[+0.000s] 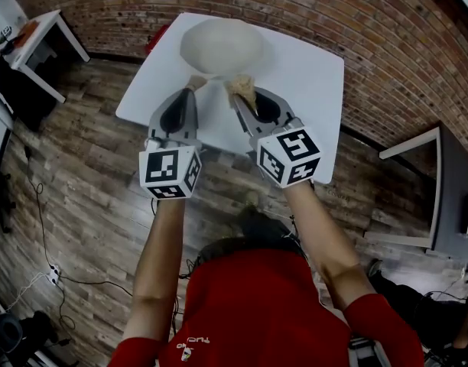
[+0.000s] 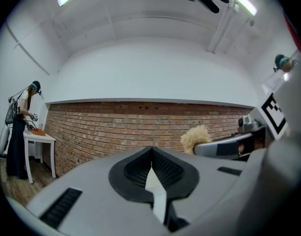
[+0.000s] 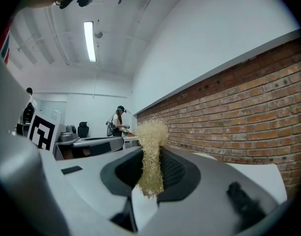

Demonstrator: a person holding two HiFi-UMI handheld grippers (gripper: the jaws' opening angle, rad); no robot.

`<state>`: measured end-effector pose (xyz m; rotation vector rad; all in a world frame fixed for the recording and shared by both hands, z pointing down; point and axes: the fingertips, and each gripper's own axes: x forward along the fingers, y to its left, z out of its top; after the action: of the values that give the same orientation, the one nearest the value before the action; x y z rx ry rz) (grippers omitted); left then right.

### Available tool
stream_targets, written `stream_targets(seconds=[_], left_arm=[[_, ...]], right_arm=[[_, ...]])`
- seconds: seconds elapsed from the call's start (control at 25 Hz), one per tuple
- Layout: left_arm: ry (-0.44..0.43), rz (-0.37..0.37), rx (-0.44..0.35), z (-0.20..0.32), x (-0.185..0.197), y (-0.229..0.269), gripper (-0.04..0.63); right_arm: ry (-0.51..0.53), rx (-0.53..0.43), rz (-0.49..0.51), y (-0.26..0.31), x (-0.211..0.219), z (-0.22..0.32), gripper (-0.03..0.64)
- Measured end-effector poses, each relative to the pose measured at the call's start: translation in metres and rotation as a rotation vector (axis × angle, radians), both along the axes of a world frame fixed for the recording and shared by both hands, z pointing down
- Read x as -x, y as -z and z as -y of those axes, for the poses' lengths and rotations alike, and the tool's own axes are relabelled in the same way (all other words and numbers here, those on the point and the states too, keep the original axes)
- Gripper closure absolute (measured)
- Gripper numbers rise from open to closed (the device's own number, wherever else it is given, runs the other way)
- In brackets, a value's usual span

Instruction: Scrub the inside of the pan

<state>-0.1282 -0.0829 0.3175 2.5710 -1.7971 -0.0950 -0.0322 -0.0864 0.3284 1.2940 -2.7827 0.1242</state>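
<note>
Right gripper (image 1: 239,102) up close, jaws clamped tight on a straw-coloured scrubber (image 3: 151,136), fibres fluffing out past the tips. Left gripper (image 2: 151,148) alongside it, jaws pressed together with nothing between them. Both point toward the brick wall (image 2: 116,127). Just beyond the tips, at the head view's upper centre, the pale round pan (image 1: 221,46) sits on the white table (image 1: 310,75), its handle (image 1: 196,82) at the left gripper's tip. There is bare tabletop right of the pan, the table's near edge lies under the grippers, and wooden floor (image 1: 89,174) surrounds it.
</note>
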Motion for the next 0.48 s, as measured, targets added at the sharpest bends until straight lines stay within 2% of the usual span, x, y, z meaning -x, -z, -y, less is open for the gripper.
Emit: stream_targets(seconds=[0.48], left_arm=[[0.049,0.012,0.006,0.062,-0.006,-0.003,0.581]], right_arm=[[0.041,-0.006,-0.013,-0.008,-0.008,0.068,0.531]])
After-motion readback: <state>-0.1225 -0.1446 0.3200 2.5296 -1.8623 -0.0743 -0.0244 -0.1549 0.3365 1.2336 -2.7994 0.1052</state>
